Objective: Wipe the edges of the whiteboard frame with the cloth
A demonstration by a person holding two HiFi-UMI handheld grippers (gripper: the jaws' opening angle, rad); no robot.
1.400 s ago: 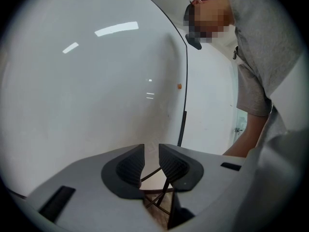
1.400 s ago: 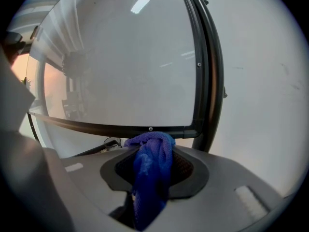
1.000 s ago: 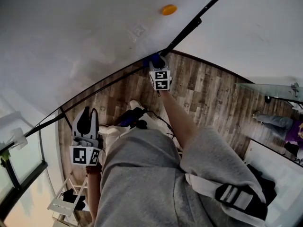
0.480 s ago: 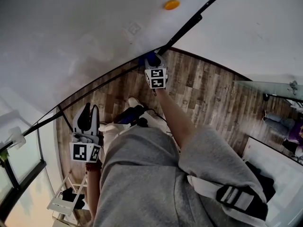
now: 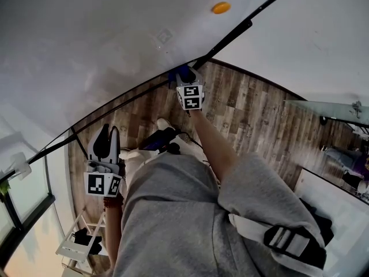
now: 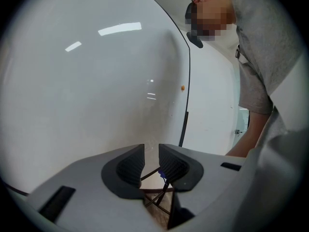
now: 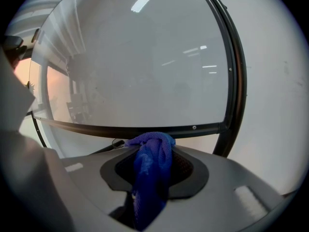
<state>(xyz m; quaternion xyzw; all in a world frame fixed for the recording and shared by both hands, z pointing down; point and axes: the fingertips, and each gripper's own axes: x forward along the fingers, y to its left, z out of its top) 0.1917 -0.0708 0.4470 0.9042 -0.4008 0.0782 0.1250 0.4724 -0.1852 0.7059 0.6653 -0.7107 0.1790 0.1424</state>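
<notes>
**Task item.** The blue cloth (image 7: pixel 150 170) is bunched between the jaws of the right gripper (image 7: pixel 153 152), which are clenched on it. A wad stands proud of the jaw tips. It sits at the lower rail of the whiteboard frame (image 7: pixel 145 129), close to the bottom corner where that rail meets the black upright. From these views I cannot confirm whether cloth and rail are touching or just apart.

**Reason for the hold.** In my judgement the cloth protrudes ahead of the jaws so that fabric, not the jaws themselves, bears on the frame edge. Its position by the corner suits a pass along the bottom rail or a turn up the side.

**Right arm.** In the head view the right gripper (image 5: pixel 185 78) is held forward and low. The forearm (image 5: pixel 214 146) is stretched away from the body over the wood-plank floor (image 5: pixel 253 114), and the cloth (image 5: pixel 183 72) leads at the rail.

**Left arm.** The left gripper (image 6: pixel 151 161) is empty. Its jaws stand a narrow gap apart, with only the floor and the stand's legs visible through the gap. In the head view it (image 5: pixel 106 148) hangs close beside the person's hip, near the frame's other lower corner and well apart from the right gripper. I judge it idle.

**Surroundings.** An orange magnet (image 5: pixel 220 7) sits on the whiteboard face, clear of the rail.
</notes>
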